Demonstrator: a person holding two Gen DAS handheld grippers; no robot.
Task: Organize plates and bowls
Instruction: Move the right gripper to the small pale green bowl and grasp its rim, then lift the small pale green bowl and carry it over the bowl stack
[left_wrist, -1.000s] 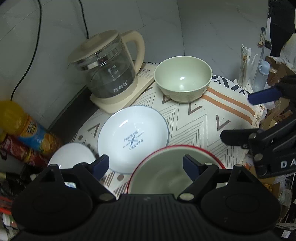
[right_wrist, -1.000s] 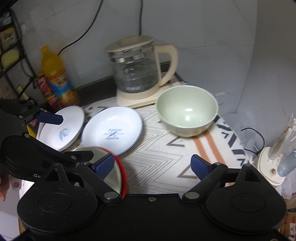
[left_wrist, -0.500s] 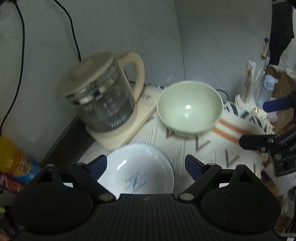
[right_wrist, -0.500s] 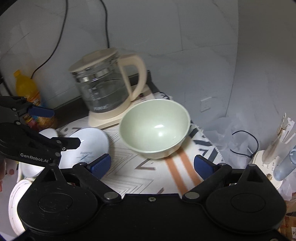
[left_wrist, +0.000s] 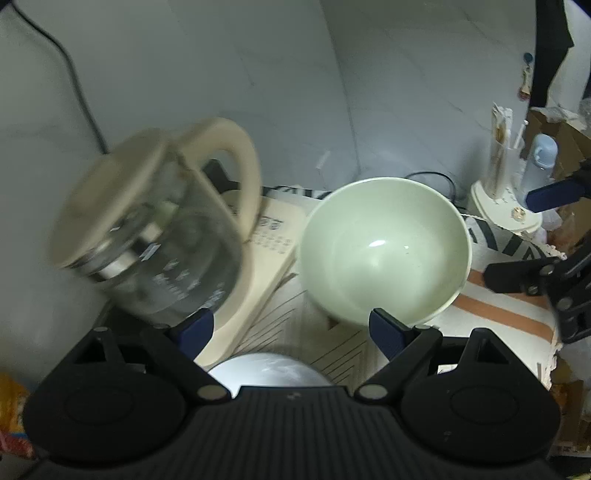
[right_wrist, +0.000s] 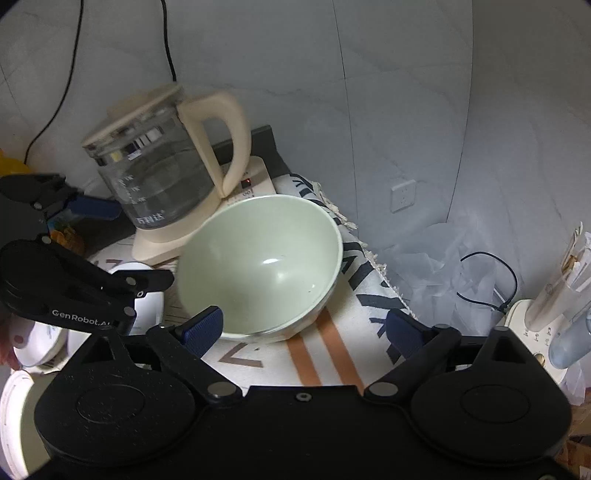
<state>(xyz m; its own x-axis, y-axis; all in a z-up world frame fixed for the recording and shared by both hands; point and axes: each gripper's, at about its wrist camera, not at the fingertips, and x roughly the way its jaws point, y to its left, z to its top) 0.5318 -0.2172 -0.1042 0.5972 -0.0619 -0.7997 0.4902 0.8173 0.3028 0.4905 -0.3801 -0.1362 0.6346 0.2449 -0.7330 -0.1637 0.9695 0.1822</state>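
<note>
Green bowl (right_wrist: 258, 266) just ahead of both grippers' spread fingers (right_wrist: 203, 328).

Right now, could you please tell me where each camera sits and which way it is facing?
Left wrist: on the left gripper, looking forward over its open fingers at the green bowl and glass kettle; the right gripper shows at right.
Right wrist: on the right gripper, fingers open, facing the bowl; the left gripper shows at left.
Shared: bowl, kettle, patterned cloth.
</note>
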